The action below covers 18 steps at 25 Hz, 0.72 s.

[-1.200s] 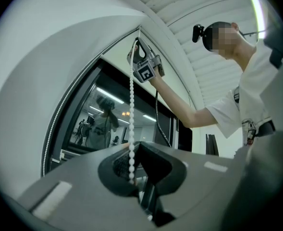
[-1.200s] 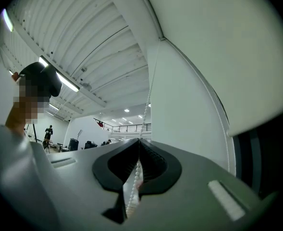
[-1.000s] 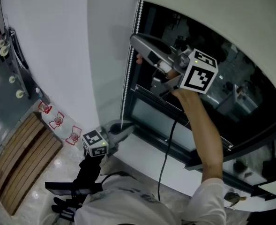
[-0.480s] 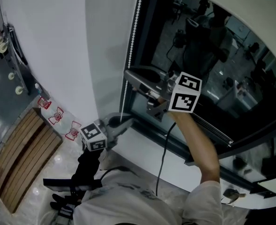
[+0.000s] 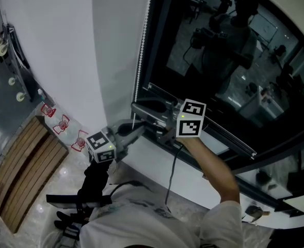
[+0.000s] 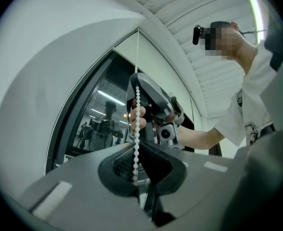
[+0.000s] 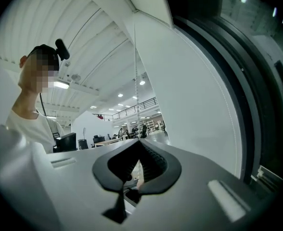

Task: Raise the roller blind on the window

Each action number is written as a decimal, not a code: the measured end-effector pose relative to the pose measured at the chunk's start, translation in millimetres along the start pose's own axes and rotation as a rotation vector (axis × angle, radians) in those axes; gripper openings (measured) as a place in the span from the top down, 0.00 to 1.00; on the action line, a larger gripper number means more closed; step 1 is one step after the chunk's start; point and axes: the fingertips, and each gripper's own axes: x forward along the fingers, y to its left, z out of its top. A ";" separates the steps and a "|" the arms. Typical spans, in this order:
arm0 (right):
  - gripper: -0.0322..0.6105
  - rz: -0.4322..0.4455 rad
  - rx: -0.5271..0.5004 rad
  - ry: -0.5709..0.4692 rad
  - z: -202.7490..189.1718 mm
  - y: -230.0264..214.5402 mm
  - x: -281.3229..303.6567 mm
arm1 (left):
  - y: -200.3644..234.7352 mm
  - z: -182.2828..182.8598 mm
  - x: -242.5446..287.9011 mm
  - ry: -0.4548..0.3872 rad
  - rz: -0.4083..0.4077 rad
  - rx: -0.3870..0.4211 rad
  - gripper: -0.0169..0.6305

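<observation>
Progress: white fabric roller blind sits high on dark glass window, most glass bare, more pulls probably left | right gripper clamped on white beaded chain at window's left edge | left gripper pinches chain below window's lower-left corner

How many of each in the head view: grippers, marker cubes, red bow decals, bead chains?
grippers: 2 (left gripper, right gripper)
marker cubes: 2
red bow decals: 3
bead chain: 1
total: 8
</observation>
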 end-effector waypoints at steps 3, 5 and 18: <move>0.93 -0.015 -0.043 -0.008 2.7 -1.6 -2.1 | -1.3 -0.7 0.0 -0.006 -0.006 -0.003 0.98; 0.75 -0.010 -0.082 0.003 8.3 -0.6 -1.0 | -2.6 -0.2 -0.3 -0.008 -0.009 -0.004 0.98; 0.69 -0.045 -0.374 -0.190 216.0 5.8 9.3 | -5.1 -4.5 1.4 -0.006 -0.017 -0.008 0.98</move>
